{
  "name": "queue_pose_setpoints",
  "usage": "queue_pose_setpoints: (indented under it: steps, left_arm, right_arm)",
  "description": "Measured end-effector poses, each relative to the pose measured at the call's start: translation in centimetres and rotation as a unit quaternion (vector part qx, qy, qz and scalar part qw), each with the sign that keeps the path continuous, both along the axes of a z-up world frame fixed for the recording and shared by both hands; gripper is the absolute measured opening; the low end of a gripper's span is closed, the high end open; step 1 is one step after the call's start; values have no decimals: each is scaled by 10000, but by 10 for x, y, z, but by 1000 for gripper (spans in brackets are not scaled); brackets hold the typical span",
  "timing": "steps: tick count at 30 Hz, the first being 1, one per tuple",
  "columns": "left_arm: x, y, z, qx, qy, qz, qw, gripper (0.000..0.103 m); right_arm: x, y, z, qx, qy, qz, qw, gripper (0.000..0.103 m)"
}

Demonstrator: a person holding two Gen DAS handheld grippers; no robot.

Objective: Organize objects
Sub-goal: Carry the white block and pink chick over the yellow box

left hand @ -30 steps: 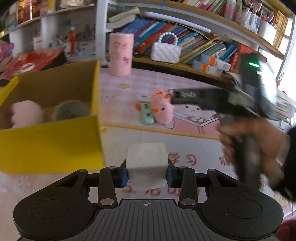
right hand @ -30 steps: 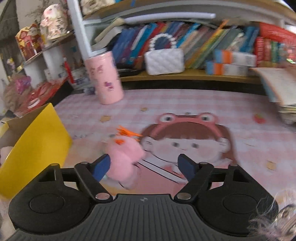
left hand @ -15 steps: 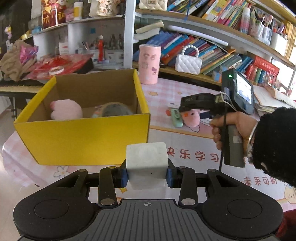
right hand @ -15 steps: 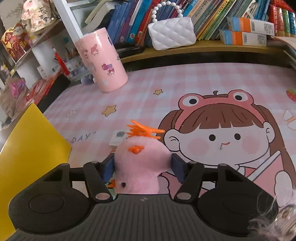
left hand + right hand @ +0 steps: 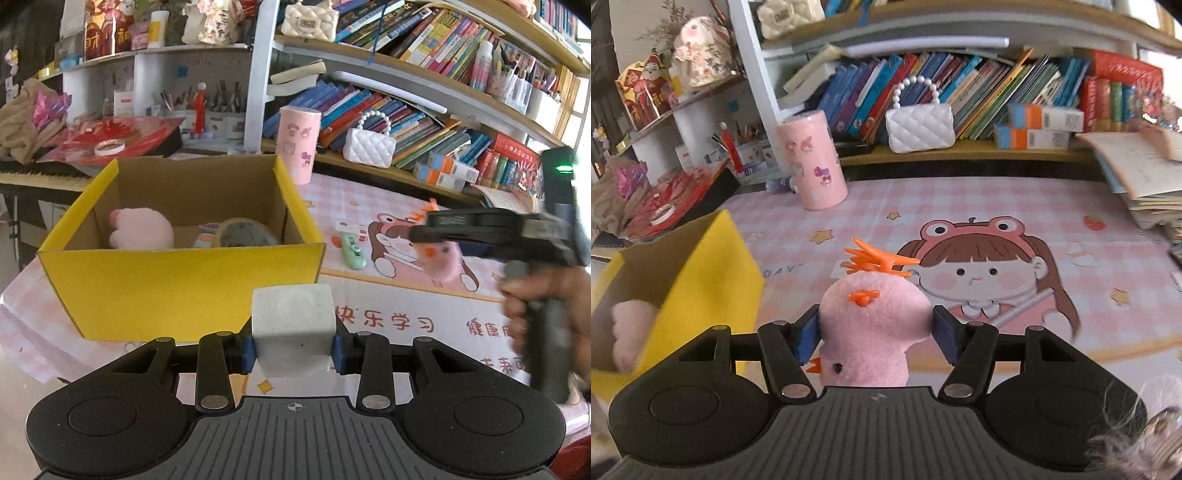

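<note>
The left wrist view looks forward and down along its fingers, from near the table's front edge, toward the yellow cardboard box point(image 5: 177, 284) and bookshelf. The right wrist view sits closer in over the pink tablecloth point(image 5: 960, 206). Both share the box, pink cylinder point(image 5: 298, 144) and white handbag point(image 5: 919, 127).

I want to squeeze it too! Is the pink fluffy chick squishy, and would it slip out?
Probably squishy: the pink chick looks plush and bulges between the right hand-held gripper's pads. Likely light. Its fuzzy fabric should grip rather than slip.
</note>
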State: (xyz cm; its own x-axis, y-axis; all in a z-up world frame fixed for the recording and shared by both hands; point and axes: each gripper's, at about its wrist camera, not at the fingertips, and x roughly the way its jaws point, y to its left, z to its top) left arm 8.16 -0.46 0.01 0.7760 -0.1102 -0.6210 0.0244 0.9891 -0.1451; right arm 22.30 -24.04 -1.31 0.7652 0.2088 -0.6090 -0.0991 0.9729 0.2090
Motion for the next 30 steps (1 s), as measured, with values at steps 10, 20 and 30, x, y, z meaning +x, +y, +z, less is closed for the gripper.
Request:
queue_pose_setpoints:
  steps: [10, 20, 30]
  left_arm:
    - [-18, 38, -4, -167, -4, 149, 9997, 36]
    - [-51, 76, -2, -300, -153, 236, 9992, 36]
    - [-83, 103, 3, -247, -241, 121, 9993, 36]
  right_arm:
    - [-100, 56, 16, -433, -46, 480, 9979, 61]
    - [-141, 109, 18, -686, -88, 977, 9928, 61]
    - [-182, 145, 17, -705, -91, 1136, 9910, 61]
